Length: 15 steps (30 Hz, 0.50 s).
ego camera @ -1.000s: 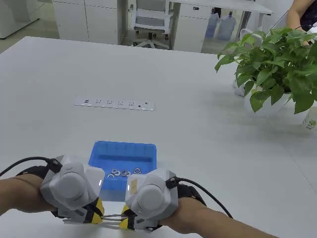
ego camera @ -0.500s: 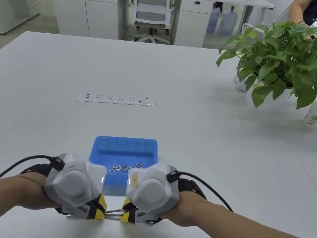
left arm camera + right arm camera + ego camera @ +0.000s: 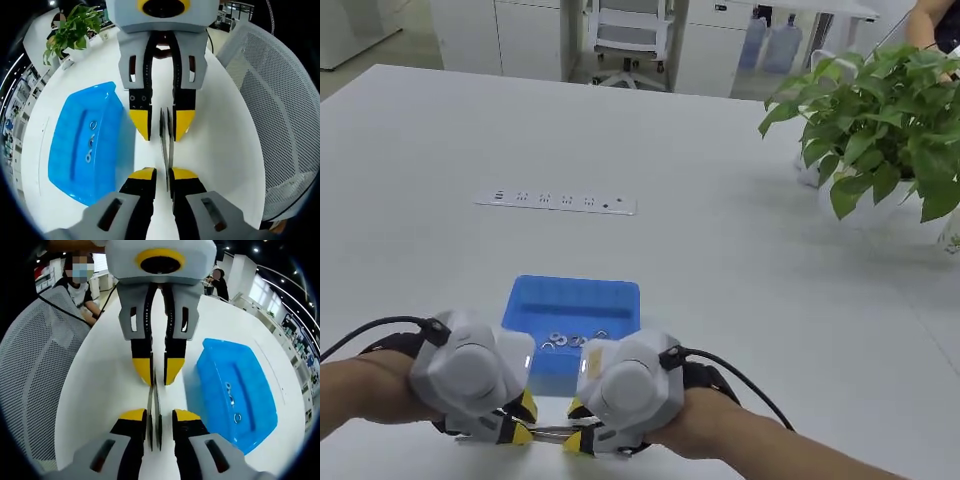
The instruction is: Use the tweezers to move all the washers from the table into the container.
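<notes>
Your worktop (image 3: 720, 280) is a broad, matte white slab. At its far right a leafy green plant (image 3: 880, 110) stands in a rounded white pot (image 3: 865, 215). Beyond the far edge there is a white office chair (image 3: 620, 40).

The container (image 3: 570, 298) is a shallow rectangular tray of glossy blue plastic, sitting just beyond your grippers. A flat white power strip (image 3: 555, 202) lies well behind it.

Your left gripper (image 3: 163, 176) and right gripper (image 3: 160, 416) point at each other, yellow tips nearly meeting. The thin metal tweezers (image 3: 166, 145) run between them.

Your left gripper's jaws are pressed together on the tweezers. Your right gripper's jaws sit narrowly around the other end, one touching a blade. Whether they clamp it, I cannot tell.

The washers (image 3: 570, 340), small shiny metal rings, lie in a loose row inside the container.
</notes>
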Each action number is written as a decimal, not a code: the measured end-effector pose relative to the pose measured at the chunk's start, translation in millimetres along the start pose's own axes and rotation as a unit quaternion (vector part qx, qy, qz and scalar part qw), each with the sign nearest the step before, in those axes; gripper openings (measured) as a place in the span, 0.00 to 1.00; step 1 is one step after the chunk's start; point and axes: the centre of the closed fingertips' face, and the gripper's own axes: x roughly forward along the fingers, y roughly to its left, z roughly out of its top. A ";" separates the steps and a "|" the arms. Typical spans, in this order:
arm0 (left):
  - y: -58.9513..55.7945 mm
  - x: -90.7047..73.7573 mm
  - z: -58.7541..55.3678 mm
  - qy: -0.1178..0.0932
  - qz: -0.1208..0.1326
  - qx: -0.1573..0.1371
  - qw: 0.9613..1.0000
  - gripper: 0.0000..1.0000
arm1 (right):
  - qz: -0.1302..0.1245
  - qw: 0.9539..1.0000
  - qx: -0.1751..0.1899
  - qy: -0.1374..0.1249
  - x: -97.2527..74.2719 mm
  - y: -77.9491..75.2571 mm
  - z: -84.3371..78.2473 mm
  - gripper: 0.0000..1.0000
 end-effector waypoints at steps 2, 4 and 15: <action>0.5 -2.3 -0.1 -0.002 0.003 -0.005 1.000 0.15 | -0.006 1.000 0.004 -0.002 -3.2 -2.8 0.9 0.26; 0.3 -5.8 -1.1 -0.003 0.007 -0.015 1.000 0.18 | -0.018 1.000 0.005 -0.007 -10.1 -7.2 3.3 0.28; -0.6 -33.0 5.8 -0.058 0.041 -0.098 0.993 0.34 | -0.063 0.997 0.050 -0.015 -49.1 -19.3 -8.3 0.44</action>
